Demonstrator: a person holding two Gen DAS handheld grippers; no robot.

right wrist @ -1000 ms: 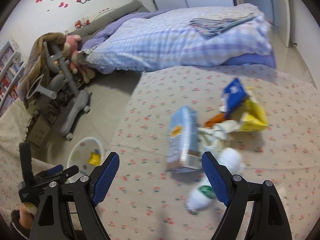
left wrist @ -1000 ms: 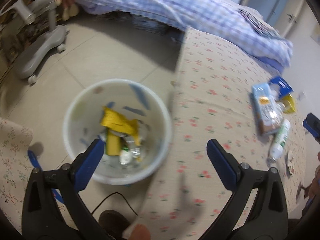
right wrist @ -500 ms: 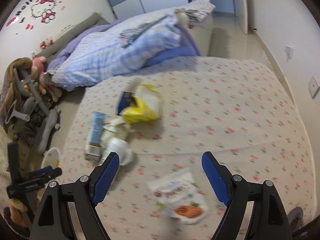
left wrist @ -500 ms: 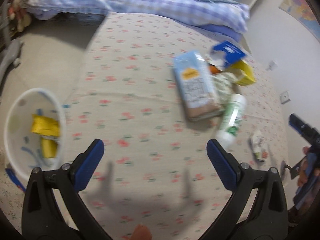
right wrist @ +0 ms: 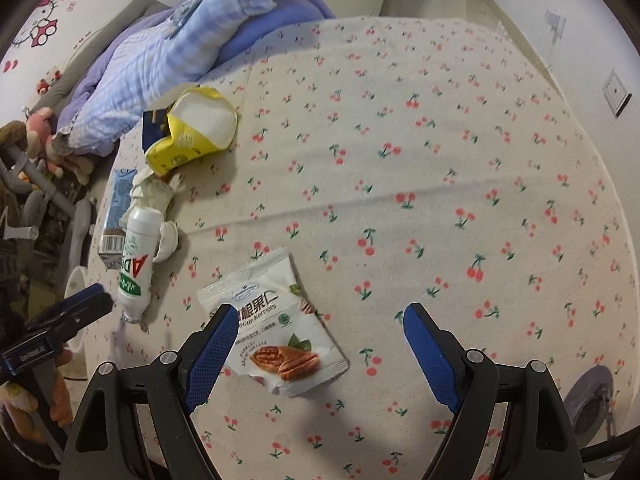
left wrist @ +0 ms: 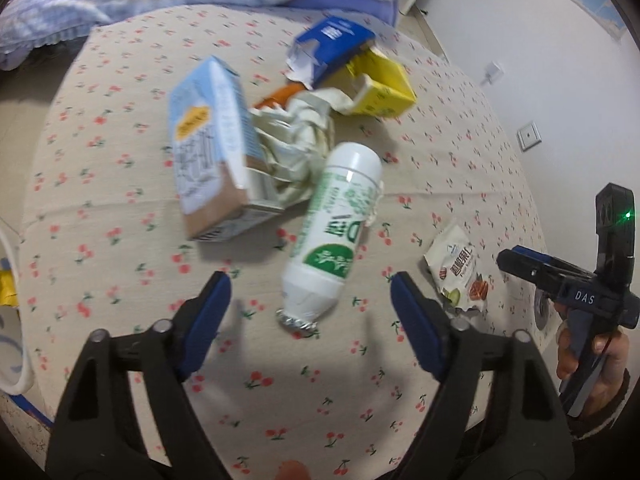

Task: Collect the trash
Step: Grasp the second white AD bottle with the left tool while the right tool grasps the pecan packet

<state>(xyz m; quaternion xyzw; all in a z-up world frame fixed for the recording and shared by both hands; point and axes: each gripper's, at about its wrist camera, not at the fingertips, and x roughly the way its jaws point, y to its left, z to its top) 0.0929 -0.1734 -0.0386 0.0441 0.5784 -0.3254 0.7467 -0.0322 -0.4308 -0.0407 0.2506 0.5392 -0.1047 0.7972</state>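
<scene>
My left gripper [left wrist: 310, 300] hangs over the cherry-print cover [left wrist: 120, 200], its jaws closing. The foil-capped neck of the white and green bottle [left wrist: 336, 224] lies on the cover between the blue pads, neither of which touches it. The bottle lies on its side, its base pointing away toward the crumpled paper [left wrist: 298, 136]. Beside the paper rests the pale blue carton [left wrist: 210, 148], with a yellow carton [left wrist: 380, 88] and a torn blue box [left wrist: 332, 40] beyond.

My right gripper [right wrist: 316, 332] stands open above the nut snack packet [right wrist: 276, 324]. The packet lies flat on the cover, its left edge under my left pad, most of it in the gap, well clear of the right pad.

The left wrist view shows the right gripper from outside, held in a hand [left wrist: 588, 356], with the packet just beside its tip. It also shows part of a white bin rim [left wrist: 16, 380] at the frame's left edge. The right wrist view alone shows the packet's printed face, the empty stretch of cover to the right, and the folded quilt [right wrist: 168, 60] behind.
</scene>
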